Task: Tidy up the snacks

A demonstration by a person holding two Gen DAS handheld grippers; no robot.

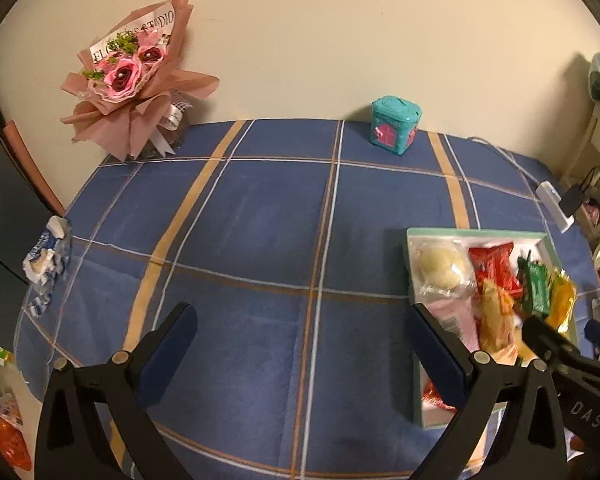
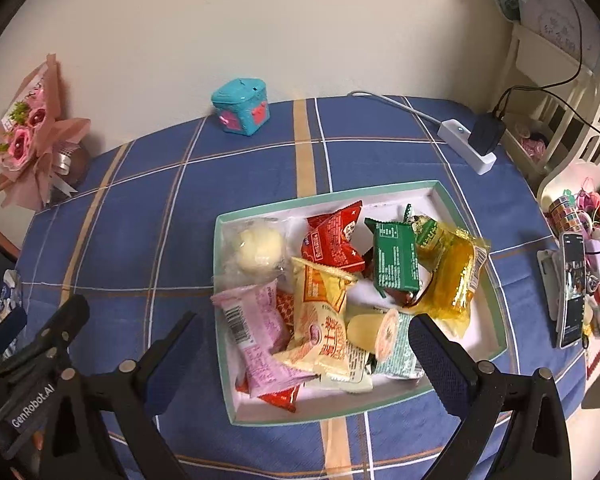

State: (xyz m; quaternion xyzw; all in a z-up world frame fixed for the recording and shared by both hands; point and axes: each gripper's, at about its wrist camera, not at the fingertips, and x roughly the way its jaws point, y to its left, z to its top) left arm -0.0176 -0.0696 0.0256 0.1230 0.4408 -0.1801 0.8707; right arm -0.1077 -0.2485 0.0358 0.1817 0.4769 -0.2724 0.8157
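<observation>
- Hovering over the snack box [image 2: 466, 216], the right gripper [image 2: 306, 336] is holding its jaws wide apart and gripping nothing; the box is lying directly ahead of and beneath its fingers.
- The left gripper [image 1: 300, 332] is likewise standing spread and empty, facing bare blue plaid tablecloth [image 1: 260, 220]; the box [image 1: 476, 234] is lying off to its right side, so the right hand is judged the nearer.
- The box, a shallow rectangular cardboard tray with a pale green rim and white floor, is running its long axis away from the right gripper, angled slightly rightward.
- Snacks are lying jumbled inside it: a round pale bun in clear film [image 2: 258, 252], a glossy red packet [image 2: 334, 238], a green foil packet [image 2: 394, 258], a crinkled yellow transparent pouch [image 2: 454, 276], a pink wrapper with barcode [image 2: 256, 330], and a cream-and-orange sachet [image 2: 324, 316].
- The cream-and-orange sachet is lying between the right fingers' line of approach, its long axis pointing roughly along them; turning the wrist would probably be needed to pinch it across its narrow width.
</observation>
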